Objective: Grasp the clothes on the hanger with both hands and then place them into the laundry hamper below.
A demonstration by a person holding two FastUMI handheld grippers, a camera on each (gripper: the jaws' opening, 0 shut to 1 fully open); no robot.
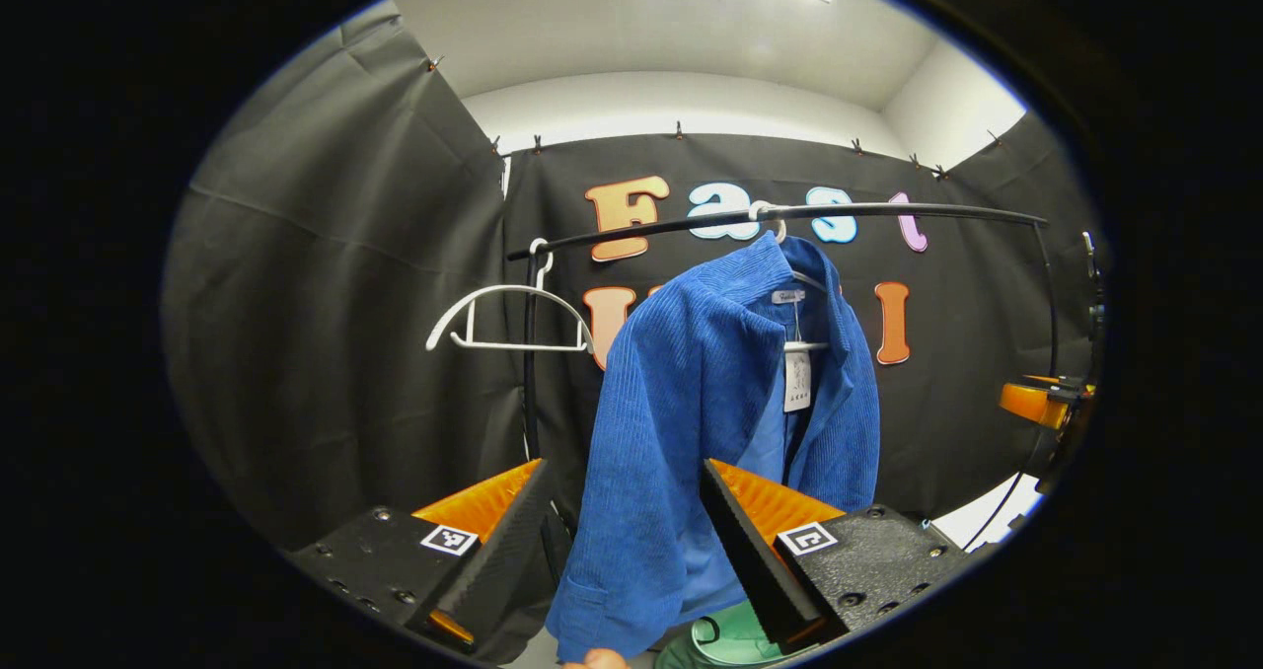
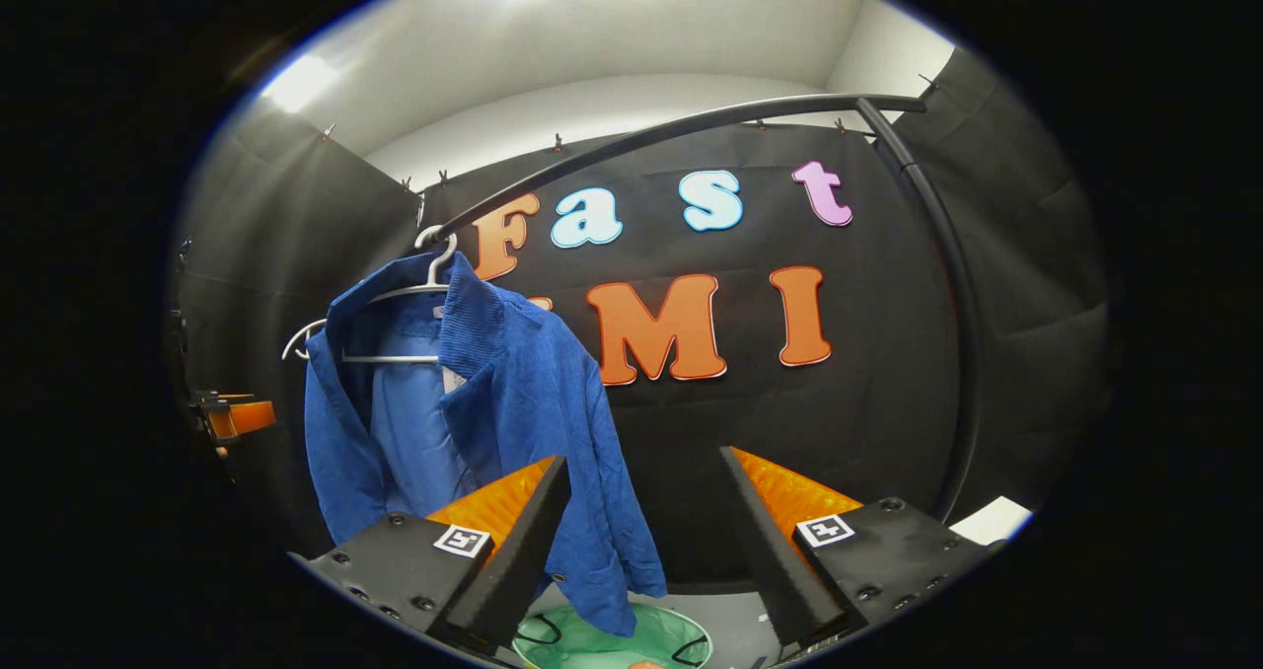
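Black-curtained booth | blue jacket (image 1: 691,422) on hanger (image 2: 395,299) ahead of both wide-open grippers: left gripper (image 1: 627,541), right gripper (image 2: 641,541) | green hamper (image 2: 612,641) below | grasp not yet made

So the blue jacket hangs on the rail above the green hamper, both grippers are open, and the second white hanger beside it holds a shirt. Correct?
Not quite: the second white hanger is bare in the left gripper view. The rest holds: blue jacket on the rail, green hamper below, left gripper and right gripper open.
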